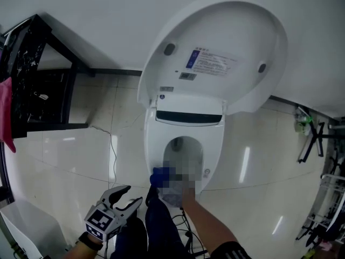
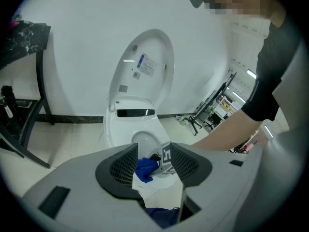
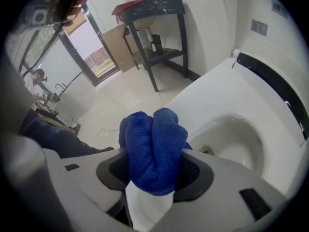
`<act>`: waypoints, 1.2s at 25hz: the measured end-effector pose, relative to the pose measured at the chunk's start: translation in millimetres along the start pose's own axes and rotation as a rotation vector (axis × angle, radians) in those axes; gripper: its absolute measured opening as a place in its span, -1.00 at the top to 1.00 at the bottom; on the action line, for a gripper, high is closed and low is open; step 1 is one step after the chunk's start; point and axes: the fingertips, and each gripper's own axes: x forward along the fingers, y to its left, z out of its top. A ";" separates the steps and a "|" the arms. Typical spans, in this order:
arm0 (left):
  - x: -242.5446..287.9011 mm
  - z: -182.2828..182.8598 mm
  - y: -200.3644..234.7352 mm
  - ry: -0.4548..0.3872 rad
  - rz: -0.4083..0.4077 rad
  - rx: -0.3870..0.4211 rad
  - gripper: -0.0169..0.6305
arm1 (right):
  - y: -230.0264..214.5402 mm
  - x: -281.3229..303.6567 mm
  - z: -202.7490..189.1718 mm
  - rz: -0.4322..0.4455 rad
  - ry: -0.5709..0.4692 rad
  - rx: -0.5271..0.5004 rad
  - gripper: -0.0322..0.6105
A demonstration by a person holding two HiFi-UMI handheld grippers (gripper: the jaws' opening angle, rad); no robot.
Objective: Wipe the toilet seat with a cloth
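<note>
Scene: You stand over a white toilet. Its lid is raised against the wall at the top centre of the head view, and the toilet seat is down.

Cloth: The blue cloth is at the front left rim of the toilet seat, just below the centre of the head view. Whether it presses on the seat cannot be told.

Right gripper: Your right gripper has its fingers clamped on the bunched blue cloth. The cloth bulges up out of them in the middle of the right gripper view, with the seat's white rim and the bowl to the right.

Right arm: Your bare forearm runs from the lower right of the head view up to the cloth.

Left gripper: Your left gripper hangs at the lower left of the head view, short of the toilet's front. Its fingers stand apart with nothing between them. Beyond the gap, the left gripper view shows the blue cloth and the right gripper's marker cube.

Surroundings: A black worktop fills the upper left of the head view, and a pink-red rag hangs at the far left edge. A white cable trails over the tiled floor, and a metal rack stands at the right edge.
</note>
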 end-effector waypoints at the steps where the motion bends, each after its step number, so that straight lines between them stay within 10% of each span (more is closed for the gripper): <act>1: -0.1 -1.8 -1.6 0.003 -0.002 0.006 0.27 | 12.2 0.1 -10.2 0.008 0.016 -0.015 0.16; 13: -4.9 -13.0 -30.9 0.019 -0.041 0.053 0.27 | 98.9 5.0 -57.0 -0.001 0.053 -0.031 0.17; 22: -35.8 17.0 -47.7 -0.042 -0.047 0.119 0.27 | 16.1 -104.8 13.4 -0.091 -0.386 0.467 0.18; 30: -76.8 79.7 -76.4 -0.144 -0.048 0.206 0.27 | -23.1 -261.8 70.7 -0.233 -0.656 0.505 0.18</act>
